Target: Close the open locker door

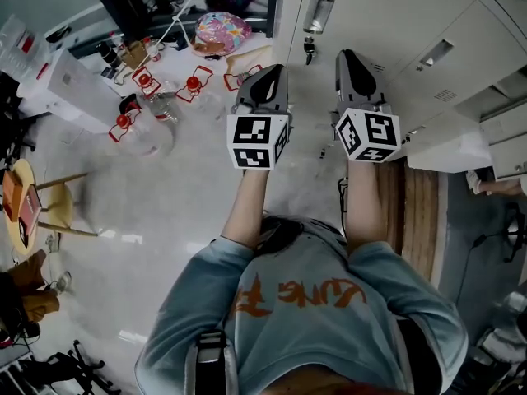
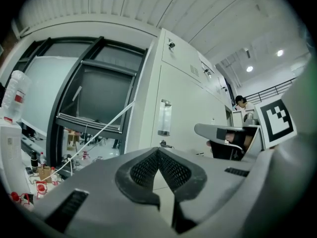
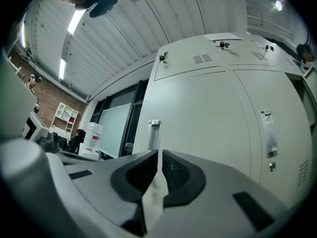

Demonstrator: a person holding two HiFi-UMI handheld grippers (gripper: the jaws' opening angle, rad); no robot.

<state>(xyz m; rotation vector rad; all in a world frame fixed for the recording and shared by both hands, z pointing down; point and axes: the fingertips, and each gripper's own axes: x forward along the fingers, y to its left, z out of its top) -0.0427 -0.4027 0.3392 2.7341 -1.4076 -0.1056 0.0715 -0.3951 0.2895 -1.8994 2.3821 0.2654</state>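
A row of pale grey lockers [image 1: 395, 23] runs along the top right of the head view. A white panel [image 1: 449, 148] juts out from the row at the right and looks like the open door, edge on. My left gripper [image 1: 262, 85] and right gripper [image 1: 356, 66] are held side by side toward the lockers, both shut and holding nothing. The left gripper [image 2: 158, 150] faces a closed door with a recessed handle [image 2: 165, 118] and a key below it. The right gripper [image 3: 159, 152] faces closed doors with handles [image 3: 154, 133]. Neither touches a locker.
Left of the lockers the floor holds clutter: several red-capped bottles [image 1: 144, 81], a colourful foil bag [image 1: 222, 31], a white box [image 1: 70, 89] and a wooden stool [image 1: 33, 204]. A wooden board [image 1: 418, 212] lies at the lockers' foot. A dark window frame [image 2: 94, 98] stands left of the lockers.
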